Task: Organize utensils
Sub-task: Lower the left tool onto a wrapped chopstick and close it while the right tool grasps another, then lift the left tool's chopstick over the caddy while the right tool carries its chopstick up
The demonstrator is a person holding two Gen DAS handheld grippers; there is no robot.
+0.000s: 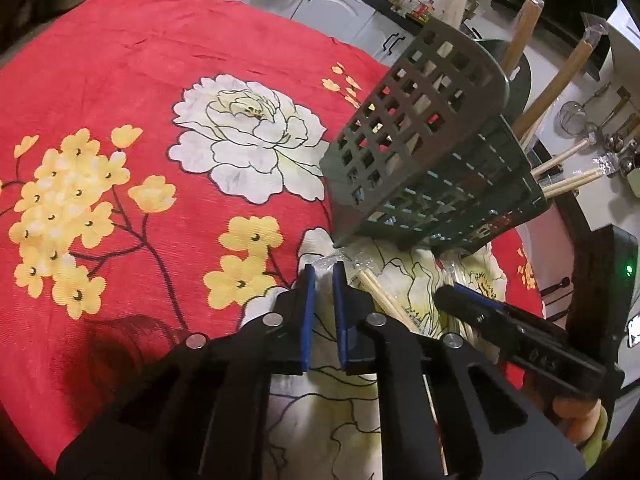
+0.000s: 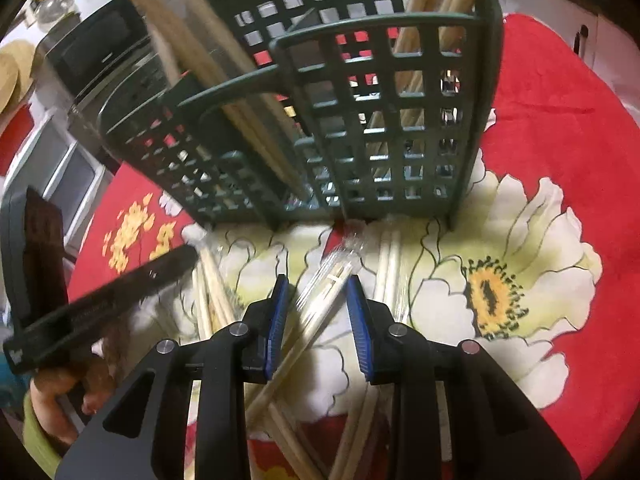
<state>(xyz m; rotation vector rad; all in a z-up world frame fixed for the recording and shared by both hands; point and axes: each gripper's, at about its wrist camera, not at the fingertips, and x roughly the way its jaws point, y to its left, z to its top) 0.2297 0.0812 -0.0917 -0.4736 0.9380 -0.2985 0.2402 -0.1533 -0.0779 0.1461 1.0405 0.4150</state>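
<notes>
Left gripper (image 1: 323,270) fingers near-closed, narrow gap, nothing clearly gripped; right gripper (image 2: 316,284) fingers part-open, straddling wrapped chopsticks (image 2: 320,300), grip unclear; more chopsticks (image 1: 384,296) loose on floral cloth (image 1: 160,80) before green slotted caddy (image 1: 432,152), wooden handles standing inside

Wrapped chopsticks (image 2: 320,300) between right gripper (image 2: 316,296) fingers (image 2: 278,312), before green basket (image 2: 360,120).
</notes>
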